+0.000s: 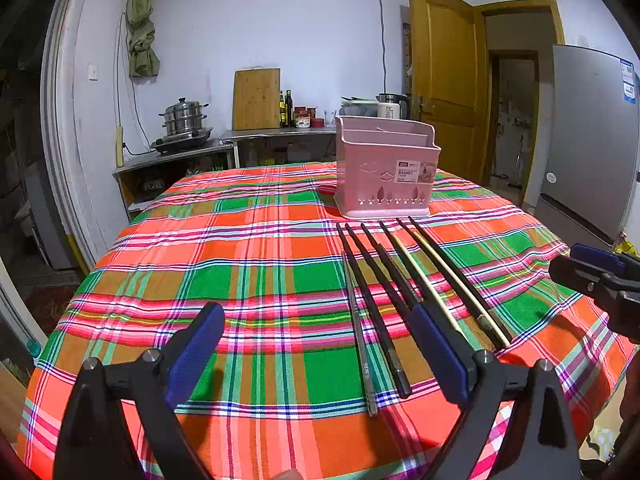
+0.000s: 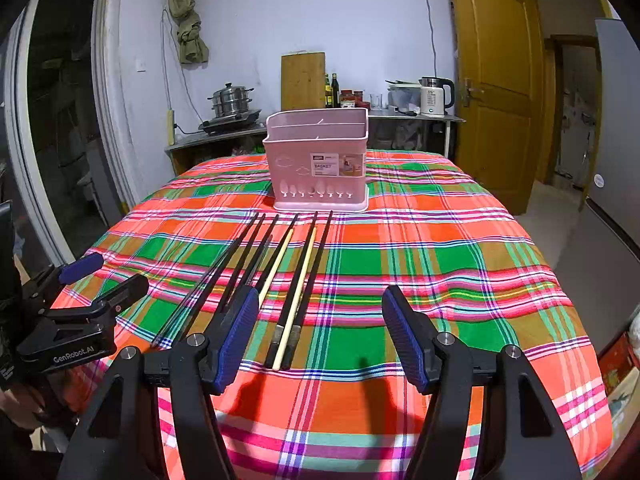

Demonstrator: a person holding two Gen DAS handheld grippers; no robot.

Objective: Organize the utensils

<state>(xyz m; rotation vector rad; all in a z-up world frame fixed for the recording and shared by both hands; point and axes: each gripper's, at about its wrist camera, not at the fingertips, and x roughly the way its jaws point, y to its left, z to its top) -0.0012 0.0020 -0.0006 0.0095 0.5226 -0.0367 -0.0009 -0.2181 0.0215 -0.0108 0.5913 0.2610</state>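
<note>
Your chopsticks (image 2: 280,276), mostly black, two pale, one steel, lie side by side before the pink basket (image 2: 320,160) on the plaid tabletop (image 2: 440,260). Both your left tongs (image 1: 316,344) and right tongs (image 2: 320,332) gape wide, holding nothing.

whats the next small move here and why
Probably lower the right gripper onto the nearest chopsticks and close. Both grippers are open and empty, every chopstick lies flat on the tablecloth, and the pink basket behind them holds nothing visible.
</note>
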